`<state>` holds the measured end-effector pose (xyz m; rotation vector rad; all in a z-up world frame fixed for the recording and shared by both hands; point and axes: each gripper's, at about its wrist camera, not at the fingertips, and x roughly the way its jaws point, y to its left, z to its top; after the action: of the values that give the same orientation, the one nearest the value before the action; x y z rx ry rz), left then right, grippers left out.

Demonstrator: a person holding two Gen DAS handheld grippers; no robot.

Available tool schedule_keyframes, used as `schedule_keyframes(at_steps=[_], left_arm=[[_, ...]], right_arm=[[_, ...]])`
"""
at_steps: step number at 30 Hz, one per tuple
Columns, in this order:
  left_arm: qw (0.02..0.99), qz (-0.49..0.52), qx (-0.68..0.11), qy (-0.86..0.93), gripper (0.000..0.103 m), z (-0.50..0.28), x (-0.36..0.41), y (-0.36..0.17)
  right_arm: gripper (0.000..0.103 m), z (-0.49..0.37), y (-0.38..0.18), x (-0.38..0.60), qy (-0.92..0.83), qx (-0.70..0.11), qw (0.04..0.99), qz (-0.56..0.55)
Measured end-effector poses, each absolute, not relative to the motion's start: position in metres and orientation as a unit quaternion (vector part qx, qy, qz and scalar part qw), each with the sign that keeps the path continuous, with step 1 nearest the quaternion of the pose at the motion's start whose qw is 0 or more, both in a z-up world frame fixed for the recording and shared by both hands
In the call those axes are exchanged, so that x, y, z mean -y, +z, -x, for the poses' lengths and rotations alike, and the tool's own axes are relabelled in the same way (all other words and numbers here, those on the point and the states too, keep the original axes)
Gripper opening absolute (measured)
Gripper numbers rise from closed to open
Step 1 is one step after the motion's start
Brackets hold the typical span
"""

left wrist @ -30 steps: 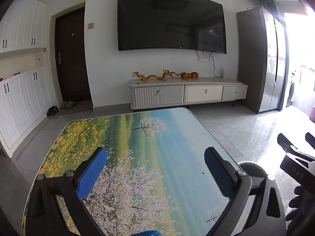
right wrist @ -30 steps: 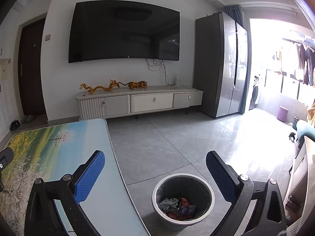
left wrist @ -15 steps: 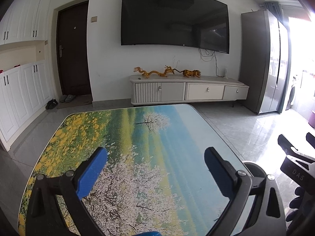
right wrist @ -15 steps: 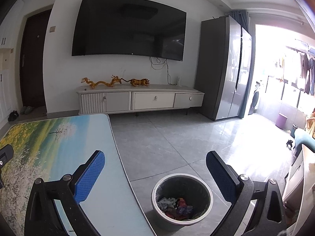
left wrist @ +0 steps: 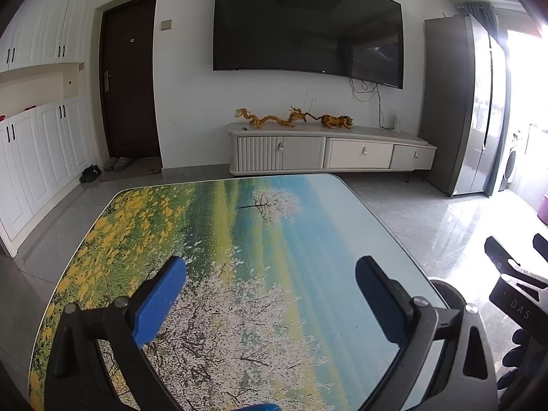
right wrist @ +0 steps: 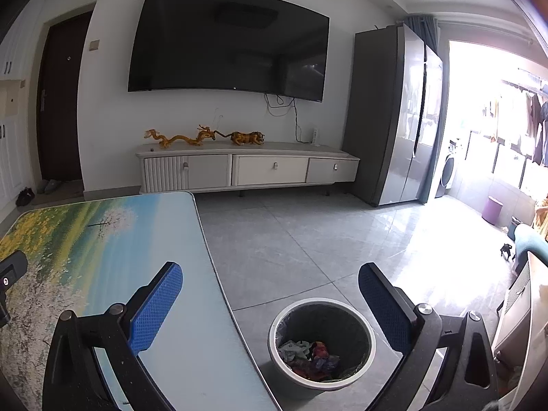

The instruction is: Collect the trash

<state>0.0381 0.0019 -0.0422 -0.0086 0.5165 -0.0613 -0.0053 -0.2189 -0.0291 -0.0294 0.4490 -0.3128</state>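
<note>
Left gripper and right gripper: jaws wide apart, empty. Trash bin on the floor beside the table holds what appears to be crumpled trash.

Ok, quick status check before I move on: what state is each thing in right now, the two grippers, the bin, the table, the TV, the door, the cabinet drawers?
Left gripper: open, nothing held, over the table.
Right gripper: open, nothing held.
Trash bin: upright on the floor, unlidded, trash inside.
Table: no trash visible on it.
TV: off, screen dark.
Door: closed.
Cabinet drawers: shut.
</note>
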Motion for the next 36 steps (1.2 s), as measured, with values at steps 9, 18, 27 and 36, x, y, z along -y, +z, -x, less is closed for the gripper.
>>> schedule_keyframes(at_steps=[9, 18, 27, 36], left_arm=[[0.968, 0.009, -0.250, -0.026, 0.100, -0.039, -0.005, -0.039], [0.970, 0.010, -0.240, -0.026, 0.100, -0.032, -0.007, -0.032], [0.974, 0.015, -0.227, -0.021, 0.100, -0.021, -0.013, -0.024], [0.976, 0.014, -0.216, -0.012, 0.100, -0.013, -0.016, -0.017]], right_arm=[[0.103, 0.009, -0.022, 0.218, -0.153, -0.210, 0.966, 0.010], [0.103, 0.016, -0.015, 0.214, -0.149, -0.199, 0.968, 0.009], [0.103, 0.025, -0.003, 0.206, -0.145, -0.181, 0.973, 0.010], [0.103, 0.027, 0.002, 0.202, -0.137, -0.176, 0.975, 0.009]])
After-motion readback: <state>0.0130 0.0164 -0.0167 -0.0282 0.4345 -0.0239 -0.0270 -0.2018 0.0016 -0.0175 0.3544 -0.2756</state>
